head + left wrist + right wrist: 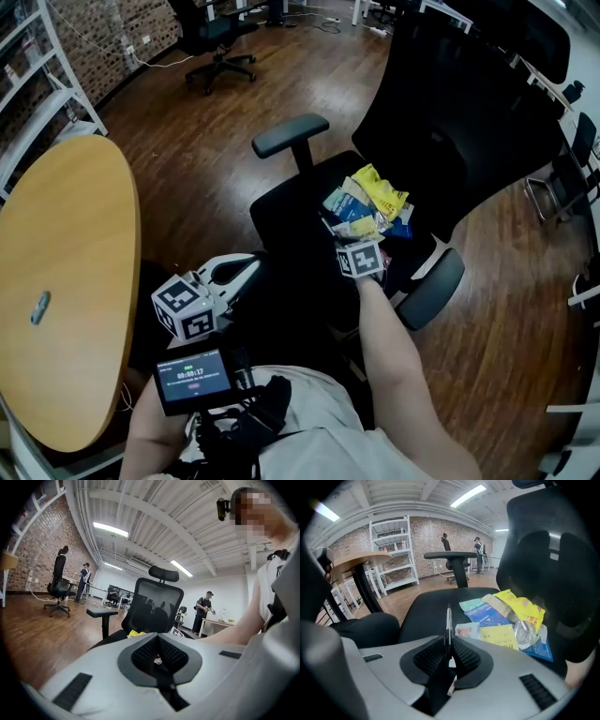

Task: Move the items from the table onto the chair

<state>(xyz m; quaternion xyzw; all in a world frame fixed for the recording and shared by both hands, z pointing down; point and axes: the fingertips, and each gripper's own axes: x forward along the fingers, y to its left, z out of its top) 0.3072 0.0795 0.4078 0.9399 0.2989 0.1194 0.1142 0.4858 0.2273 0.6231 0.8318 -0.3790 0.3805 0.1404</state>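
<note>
Packets (501, 620) are already lying on the chair seat (424, 606), just ahead and to the right of the right gripper (449, 648). It is clamping a thin pen (448, 623) that is pointing out over the seat. The left gripper (158, 656) is hanging empty, jaws together. Nothing loose is showing on the table (75, 281), so the pen is probably the last piece.

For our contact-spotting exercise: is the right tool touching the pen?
Touching. In the right gripper view the right tool pinches the pen between its jaws, the tip poking out above the chair seat.
</note>
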